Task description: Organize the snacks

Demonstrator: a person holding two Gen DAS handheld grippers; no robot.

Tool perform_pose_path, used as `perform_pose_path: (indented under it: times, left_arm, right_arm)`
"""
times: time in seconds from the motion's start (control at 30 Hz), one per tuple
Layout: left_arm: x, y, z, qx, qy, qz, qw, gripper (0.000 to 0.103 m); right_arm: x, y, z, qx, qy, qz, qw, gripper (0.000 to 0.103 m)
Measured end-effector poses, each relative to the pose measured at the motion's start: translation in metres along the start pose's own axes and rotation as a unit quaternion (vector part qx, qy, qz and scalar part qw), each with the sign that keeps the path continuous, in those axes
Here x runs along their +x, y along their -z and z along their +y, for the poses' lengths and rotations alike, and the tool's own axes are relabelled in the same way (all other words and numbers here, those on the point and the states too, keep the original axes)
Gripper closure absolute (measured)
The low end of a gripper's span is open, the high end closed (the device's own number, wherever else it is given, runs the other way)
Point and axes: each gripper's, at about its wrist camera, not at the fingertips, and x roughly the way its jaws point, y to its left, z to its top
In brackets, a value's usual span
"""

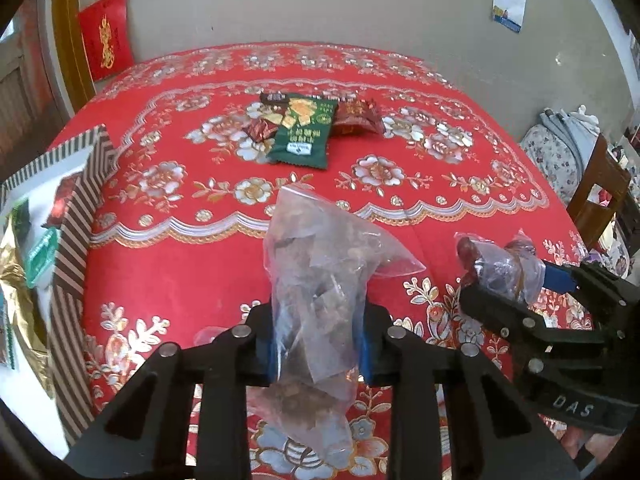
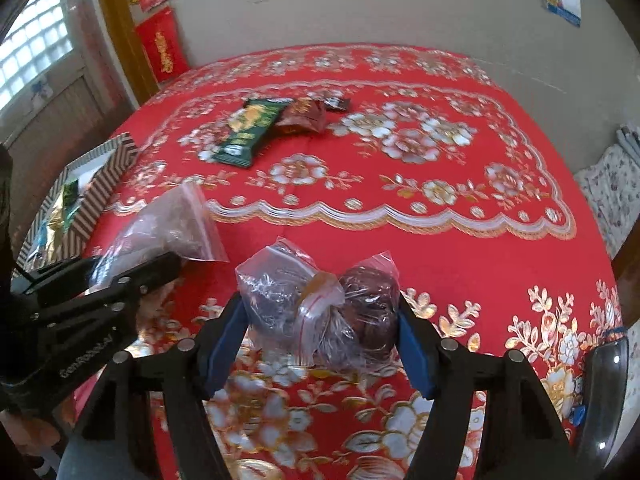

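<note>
We see a table under a red floral tablecloth (image 1: 192,264), which fills most of both views. At its left edge stands a striped box (image 1: 76,224), open at the top, with a gold packet and green and red wrappers already inside. Far back on the cloth lies a green snack packet (image 1: 304,132), flat, with a dark red packet (image 1: 358,118) just beside it and small dark wrappers touching its other side.

Nearer to us, the left gripper (image 1: 318,350) is clamped on a clear zip bag of brown pieces (image 1: 316,280); the blue pads press both sides of the bag, which stands up between them with its top tilted away and its lower end hanging below the fingers.

To its right, the right gripper (image 2: 322,340) holds a clear bag of dark red fruit (image 2: 320,304), crumpled and knotted in the middle. Its blue pads touch the bag's two bulging ends, so we read it as gripping the bag. The two bags are apart, side by side above the near part of the cloth
</note>
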Motion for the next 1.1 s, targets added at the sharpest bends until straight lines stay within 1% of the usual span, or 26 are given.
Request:
perform_pose_path:
  times: [0.07,0.13,0.33,0.43,0.77,1.1]
  left_arm:
    - [-0.006,-0.002,0.003,-0.001,-0.002,-0.006,1.0000,0.072]
    - [-0.013,-0.004,0.007,-0.002,-0.007,-0.014,0.9999,0.072]
    - [-0.033,-0.008,0.028,-0.009,-0.026,-0.033,0.9991,0.072]
    - [-0.039,-0.008,0.041,-0.017,-0.033,-0.036,0.9987,0.072]
    - [-0.064,-0.005,0.086,-0.044,-0.057,-0.054,0.9960,0.072]
    - [-0.090,0.007,0.143,-0.083,-0.088,-0.063,0.9906,0.072]
  right_arm:
    - [-0.003,-0.003,0.007,-0.006,-0.004,-0.004,1.000,0.033]
    - [-0.005,-0.008,0.017,-0.014,-0.009,-0.007,1.000,0.038]
    - [-0.006,-0.018,0.042,-0.037,-0.025,-0.015,0.999,0.039]
    - [-0.002,-0.023,0.055,-0.046,-0.033,-0.015,0.998,0.041]
    - [-0.006,-0.036,0.102,-0.078,-0.067,-0.022,0.994,0.041]
    - [-0.010,-0.046,0.160,-0.127,-0.097,-0.027,0.987,0.041]
